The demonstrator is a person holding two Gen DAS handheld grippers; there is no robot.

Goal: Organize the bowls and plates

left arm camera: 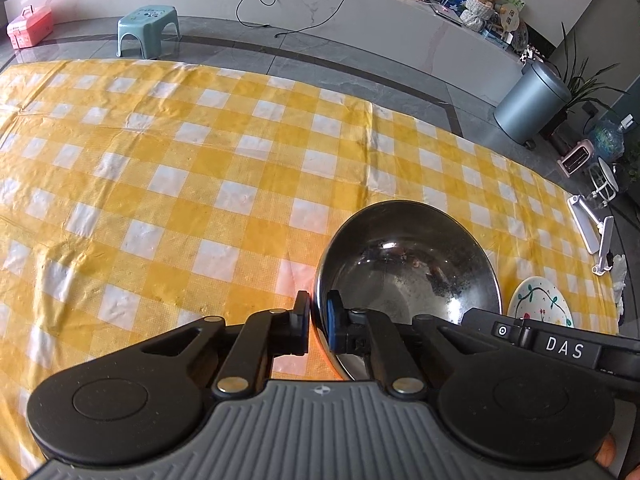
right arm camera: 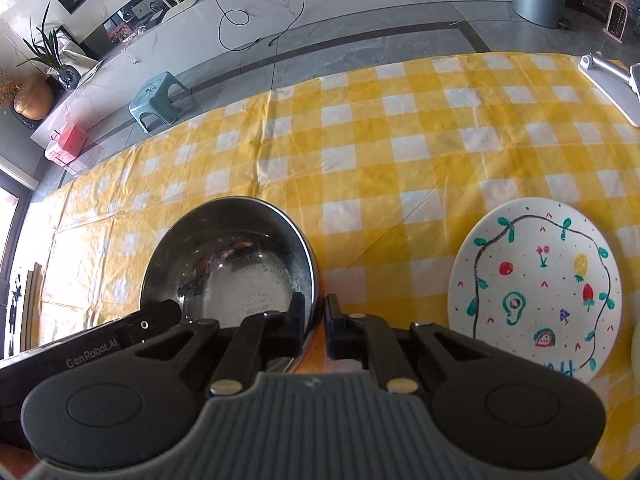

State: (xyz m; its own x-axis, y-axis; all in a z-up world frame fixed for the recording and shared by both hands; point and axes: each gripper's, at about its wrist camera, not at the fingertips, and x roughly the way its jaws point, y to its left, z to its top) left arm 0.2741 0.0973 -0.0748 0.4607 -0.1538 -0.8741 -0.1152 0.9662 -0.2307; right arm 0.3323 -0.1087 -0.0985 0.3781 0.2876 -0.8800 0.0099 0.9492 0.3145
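A: Where's the bowl & how've you got it?

B: Steel bowl (left arm camera: 408,264) sits on the yellow check table (left arm camera: 160,160), near edge. My left gripper (left arm camera: 318,322) has its jaws pinched narrow on the rim at 1 side, my right gripper (right arm camera: 320,322) the same on the opposite rim. Thin wall between the pads each side.

A: What could go wrong?

B: Rim's slick, rounded metal w/ a small bite. If 1 hand lifts faster than the other, the bowl tilts & I'd guess it slides out or clangs down. Pulling apart could also peel a grip off.

A: Anything in the way?

B: Painted plate (right arm camera: 534,292) lies just beside the bowl on my right, apart from it. Swing that way & I'd likely clip it. White lamp (right arm camera: 612,80) lies farther off at the table's far right. Rest of the cloth is wrinkled, so a slide might snag.
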